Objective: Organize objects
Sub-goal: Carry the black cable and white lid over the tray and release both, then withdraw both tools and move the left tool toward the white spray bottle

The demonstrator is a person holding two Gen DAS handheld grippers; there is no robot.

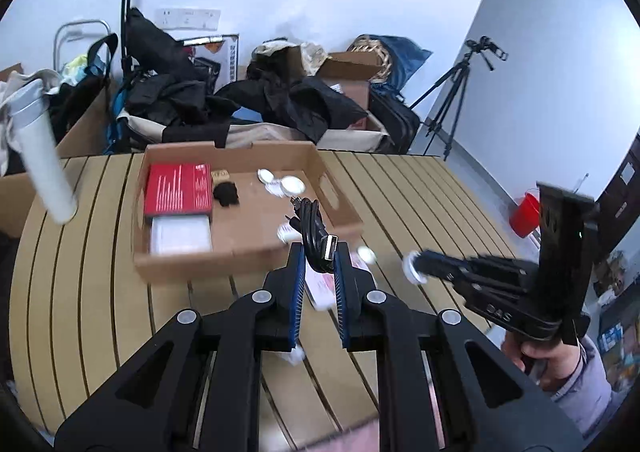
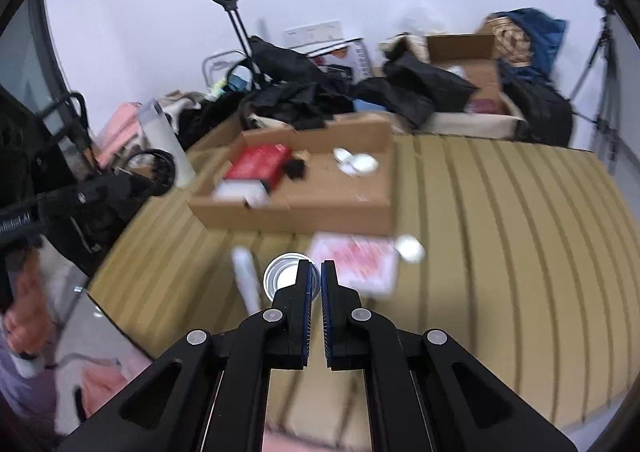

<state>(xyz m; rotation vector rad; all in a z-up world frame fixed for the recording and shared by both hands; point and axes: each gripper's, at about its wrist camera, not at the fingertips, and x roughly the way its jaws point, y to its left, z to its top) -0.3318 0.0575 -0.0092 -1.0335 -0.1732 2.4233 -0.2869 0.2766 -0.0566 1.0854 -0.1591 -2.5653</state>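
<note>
In the left wrist view my left gripper (image 1: 320, 250) is shut on a bundled black USB cable (image 1: 310, 219), held above the near wall of the open cardboard box (image 1: 248, 258). To the right, my right gripper (image 1: 418, 270) is shut on the rim of a small round silver tin (image 1: 412, 272). In the right wrist view that round tin (image 2: 282, 278) sits at the tips of my right gripper (image 2: 316, 266), raised over the slatted table (image 2: 500, 252). The left gripper (image 2: 154, 175) shows at the left with the cable (image 2: 160, 163) looped at its tip. The box holds a red booklet (image 1: 178, 187), white discs (image 1: 282, 181) and a black lump (image 1: 226, 193).
On the table in front of the box lie a red-and-white packet (image 2: 356, 262), a white disc (image 2: 410, 248) and a white tube (image 2: 248, 276). A white tumbler (image 1: 40, 159) stands at the table's left edge. Bags and boxes (image 1: 280, 91) crowd the back; a tripod (image 1: 452, 91) and red cup (image 1: 524, 213) are at right.
</note>
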